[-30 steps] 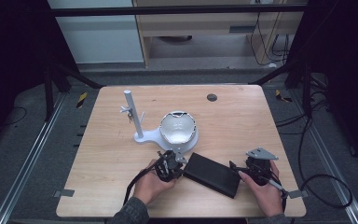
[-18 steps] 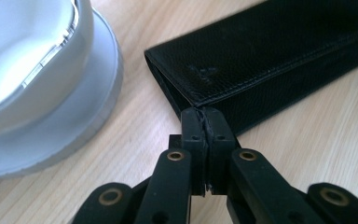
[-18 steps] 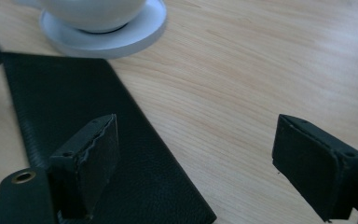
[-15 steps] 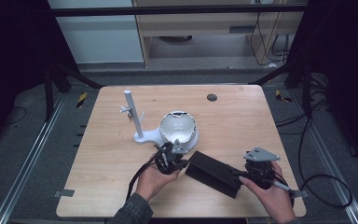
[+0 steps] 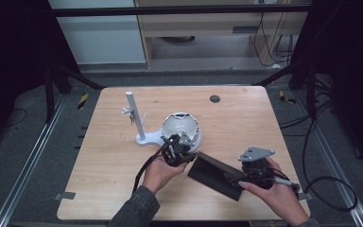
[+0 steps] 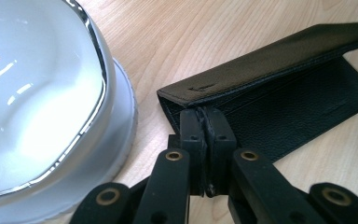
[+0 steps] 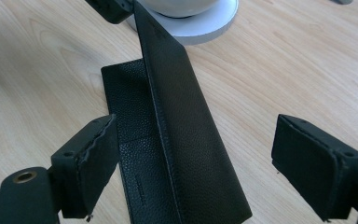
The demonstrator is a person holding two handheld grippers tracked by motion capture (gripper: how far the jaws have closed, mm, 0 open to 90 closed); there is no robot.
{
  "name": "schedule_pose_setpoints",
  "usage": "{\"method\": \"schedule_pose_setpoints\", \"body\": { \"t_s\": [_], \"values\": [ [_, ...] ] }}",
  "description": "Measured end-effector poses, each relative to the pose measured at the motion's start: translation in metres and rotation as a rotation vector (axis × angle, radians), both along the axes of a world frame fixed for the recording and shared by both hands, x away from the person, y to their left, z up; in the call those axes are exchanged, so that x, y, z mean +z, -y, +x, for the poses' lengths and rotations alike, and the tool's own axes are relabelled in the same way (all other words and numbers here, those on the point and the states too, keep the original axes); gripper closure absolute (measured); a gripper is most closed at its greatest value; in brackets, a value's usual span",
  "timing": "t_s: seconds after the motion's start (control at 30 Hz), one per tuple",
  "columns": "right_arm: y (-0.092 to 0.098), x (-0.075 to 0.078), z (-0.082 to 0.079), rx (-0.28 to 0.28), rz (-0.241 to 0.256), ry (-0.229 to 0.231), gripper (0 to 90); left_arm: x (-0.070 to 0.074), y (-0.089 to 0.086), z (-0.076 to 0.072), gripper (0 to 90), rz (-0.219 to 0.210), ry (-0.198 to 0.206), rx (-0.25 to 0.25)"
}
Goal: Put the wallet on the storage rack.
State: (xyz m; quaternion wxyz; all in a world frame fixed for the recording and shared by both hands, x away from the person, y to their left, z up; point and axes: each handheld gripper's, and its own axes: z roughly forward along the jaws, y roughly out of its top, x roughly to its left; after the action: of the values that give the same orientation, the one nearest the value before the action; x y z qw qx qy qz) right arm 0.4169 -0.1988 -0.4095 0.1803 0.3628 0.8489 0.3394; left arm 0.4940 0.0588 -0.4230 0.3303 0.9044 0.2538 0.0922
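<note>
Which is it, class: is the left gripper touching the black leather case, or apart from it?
Touching. The left gripper view shows the left gripper with its jaws pinched shut on the corner of the black leather case's lifted flap.

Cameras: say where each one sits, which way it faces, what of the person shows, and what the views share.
High view: fixed above the person's side, looking forward and down on the wooden table; both hands, left gripper and right gripper enter from below.
Left gripper view: rides the left gripper, looking along shut jaws pinching the black leather case's flap, white dish alongside.
Right gripper view: rides the right gripper, open jaws straddling the case.
Shared: case and dish appear in all three.
</note>
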Motion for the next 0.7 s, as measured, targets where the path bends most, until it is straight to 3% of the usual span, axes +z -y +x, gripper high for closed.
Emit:
{"method": "schedule_pose_setpoints", "body": {
  "t_s": [0.23,0.4,0.7],
  "values": [
    [0.005,0.001,0.006,0.047,0.02,-0.055,12.4,0.004,0.001,0.009,86.9,0.002,0.0,0.009],
    [0.004,0.007,0.015,0.078,-0.033,-0.07,14.9,0.006,0.003,0.015,86.1,0.016,-0.002,0.012],
    [-0.001,0.005,0.027,0.099,-0.116,-0.097,20.6,0.009,0.008,0.018,87.7,0.021,0.005,0.012]
  ]
}}
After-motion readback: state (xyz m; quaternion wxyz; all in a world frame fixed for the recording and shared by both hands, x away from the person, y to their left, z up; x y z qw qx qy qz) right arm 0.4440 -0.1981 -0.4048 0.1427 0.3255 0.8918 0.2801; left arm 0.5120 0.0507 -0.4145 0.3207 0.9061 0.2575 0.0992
